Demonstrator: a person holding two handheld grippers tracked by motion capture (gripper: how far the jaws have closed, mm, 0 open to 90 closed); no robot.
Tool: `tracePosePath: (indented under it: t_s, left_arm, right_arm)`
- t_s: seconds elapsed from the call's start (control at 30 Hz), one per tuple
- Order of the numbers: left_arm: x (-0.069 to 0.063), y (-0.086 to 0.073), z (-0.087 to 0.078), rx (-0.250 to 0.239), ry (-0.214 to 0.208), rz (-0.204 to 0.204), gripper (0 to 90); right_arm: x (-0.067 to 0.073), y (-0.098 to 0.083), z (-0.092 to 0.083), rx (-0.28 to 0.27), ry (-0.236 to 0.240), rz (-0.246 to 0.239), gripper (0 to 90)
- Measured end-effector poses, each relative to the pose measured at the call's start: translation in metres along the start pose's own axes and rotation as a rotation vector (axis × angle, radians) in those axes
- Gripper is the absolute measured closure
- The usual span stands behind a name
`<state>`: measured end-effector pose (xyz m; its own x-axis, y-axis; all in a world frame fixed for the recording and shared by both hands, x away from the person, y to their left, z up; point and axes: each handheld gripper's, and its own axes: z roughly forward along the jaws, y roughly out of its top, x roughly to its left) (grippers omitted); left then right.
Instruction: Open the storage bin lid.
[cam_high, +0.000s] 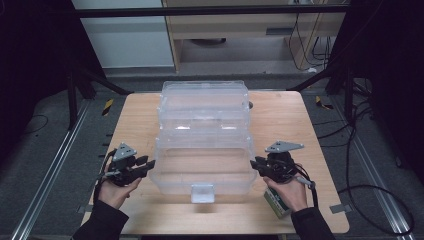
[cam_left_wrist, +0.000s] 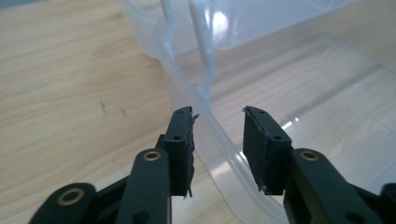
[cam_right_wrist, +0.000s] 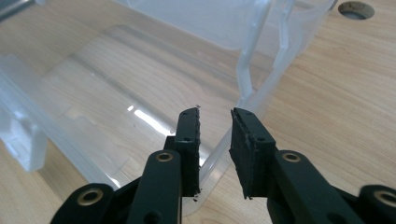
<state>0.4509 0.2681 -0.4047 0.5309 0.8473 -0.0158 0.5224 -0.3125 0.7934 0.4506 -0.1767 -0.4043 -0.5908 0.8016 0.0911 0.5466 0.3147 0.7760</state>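
A clear plastic storage box (cam_high: 202, 125) with stepped tiers stands spread out on the wooden table (cam_high: 285, 115). Its lowest tray (cam_high: 200, 172) is nearest to me, with a small latch (cam_high: 202, 192) at the front. My left gripper (cam_high: 150, 164) is at the tray's left end. In the left gripper view its jaws (cam_left_wrist: 217, 114) straddle the tray's rim (cam_left_wrist: 224, 137) with a gap on both sides. My right gripper (cam_high: 254, 162) is at the tray's right end. There its jaws (cam_right_wrist: 215, 112) stand close either side of the rim (cam_right_wrist: 211, 163), and I see no pad pressing on it.
A small green and white carton (cam_high: 276, 204) lies on the table under my right hand. A round hole (cam_right_wrist: 356, 8) is in the tabletop beyond the box on the right. Metal rails and cables run along the floor on both sides.
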Motion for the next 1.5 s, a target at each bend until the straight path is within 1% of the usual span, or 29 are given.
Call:
tracePosePath:
  t_s: [0.07,0.17,0.2,0.23,0.27,0.33,0.43,0.47,0.5,0.53,0.6,0.63,0.67,0.77,0.83,0.87,1.03,1.2,1.23,1.33,1.4,1.43,1.5]
  left_arm:
    - [0.003,0.001,-0.004,-0.032,0.009,-0.005,59.8]
    - [0.01,0.001,-0.008,-0.069,0.024,-0.007,54.2]
    - [0.014,0.0,-0.009,-0.08,0.037,-0.01,52.5]
    - [0.016,-0.001,-0.009,-0.081,0.046,-0.011,49.8]
    - [0.019,-0.002,-0.008,-0.087,0.065,-0.013,47.5]
    - [0.024,-0.004,-0.008,-0.087,0.093,-0.014,44.0]
    - [0.032,-0.008,-0.006,-0.092,0.12,-0.04,39.5]
    - [0.035,-0.01,-0.006,-0.086,0.13,-0.042,38.1]
    - [0.037,-0.011,-0.005,-0.09,0.143,-0.044,37.8]
    - [0.04,-0.013,-0.004,-0.098,0.147,-0.041,37.2]
    - [0.045,-0.018,-0.001,-0.091,0.168,-0.039,36.0]
    - [0.048,-0.02,0.0,-0.084,0.175,-0.041,35.1]
    - [0.05,-0.022,0.001,-0.081,0.182,-0.053,34.6]
    - [0.055,-0.025,0.004,-0.073,0.175,-0.076,33.5]
    - [0.056,-0.025,0.006,-0.061,0.179,-0.074,32.5]
    - [0.056,-0.026,0.007,-0.059,0.177,-0.079,32.0]
    - [0.055,-0.026,0.009,-0.047,0.174,-0.07,31.5]
    - [0.056,-0.026,0.01,-0.045,0.174,-0.075,31.4]
    - [0.056,-0.026,0.01,-0.047,0.173,-0.08,31.3]
    - [0.056,-0.026,0.011,-0.039,0.17,-0.077,31.2]
    - [0.057,-0.026,0.012,-0.035,0.173,-0.074,31.2]
    - [0.057,-0.027,0.012,-0.032,0.172,-0.079,31.2]
    - [0.059,-0.027,0.013,-0.025,0.178,-0.074,31.2]
  right_arm:
    - [0.0,0.002,-0.004,-0.012,-0.003,-0.008,68.2]
    - [-0.001,0.005,-0.012,-0.026,-0.019,-0.005,63.0]
    - [-0.002,0.006,-0.015,-0.031,-0.022,-0.007,61.7]
    - [-0.003,0.007,-0.018,-0.036,-0.024,-0.006,59.1]
    - [-0.004,0.007,-0.019,-0.039,-0.029,-0.003,56.7]
    - [-0.007,0.008,-0.022,-0.032,-0.033,0.003,53.0]
    - [-0.011,0.008,-0.027,-0.021,-0.041,0.008,46.7]
    - [-0.012,0.009,-0.029,-0.015,-0.043,0.014,44.5]
    - [-0.013,0.009,-0.031,-0.007,-0.045,0.014,42.0]
    - [-0.014,0.009,-0.033,-0.004,-0.055,0.018,40.1]
    - [-0.014,0.009,-0.039,-0.008,-0.071,0.009,38.2]
    - [-0.014,0.009,-0.042,-0.007,-0.07,0.016,36.3]
    - [-0.015,0.009,-0.045,-0.006,-0.07,0.022,34.5]
    - [-0.018,0.008,-0.05,0.01,-0.08,0.027,30.1]
    - [-0.02,0.007,-0.052,0.037,-0.084,0.034,27.5]
    - [-0.022,0.007,-0.052,0.05,-0.087,0.036,26.5]
    - [-0.026,0.004,-0.053,0.1,-0.095,0.038,21.2]
    - [-0.027,0.004,-0.055,0.149,-0.097,0.042,17.0]
    - [-0.027,0.004,-0.056,0.154,-0.097,0.041,16.7]
    - [-0.027,0.003,-0.056,0.173,-0.104,0.04,15.2]
    - [-0.027,0.003,-0.056,0.192,-0.11,0.048,14.6]
    - [-0.028,0.002,-0.056,0.204,-0.111,0.048,14.3]
    - [-0.029,0.002,-0.054,0.231,-0.116,0.05,13.3]
